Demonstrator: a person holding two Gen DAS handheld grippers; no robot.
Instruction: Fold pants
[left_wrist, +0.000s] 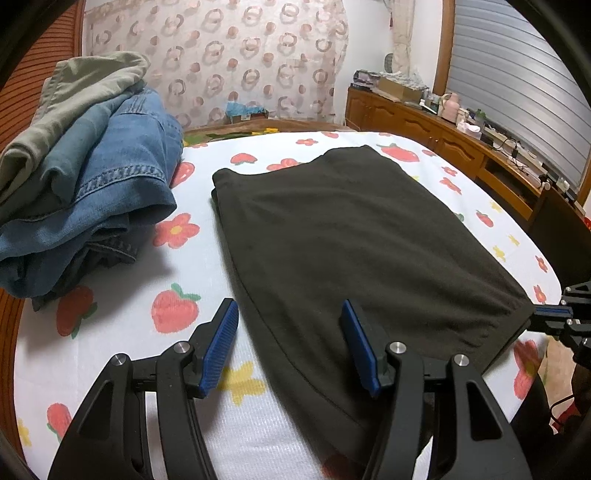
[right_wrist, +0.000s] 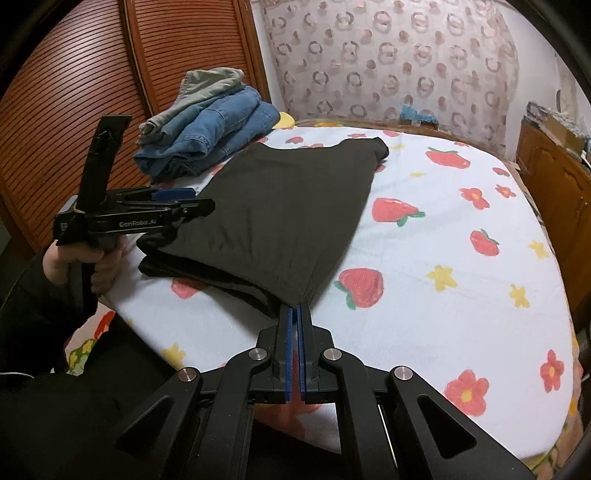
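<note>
Right gripper (right_wrist: 295, 314) pinches the dark pants' (right_wrist: 280, 206) near corner; left gripper (left_wrist: 288, 332) gapes, empty, straddling the opposite edge, garment stretching lengthwise away.

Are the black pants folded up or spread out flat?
Folded. The black pants lie in a short doubled block on the bed sheet, with stacked layers showing at the near left edge.

Open sheet (right_wrist: 443, 258) lies clear right of the dark pants (right_wrist: 280, 206). On the left, a stack of folded jeans (left_wrist: 110, 177) stands near the pants; a narrow strip of sheet separates them.
</note>
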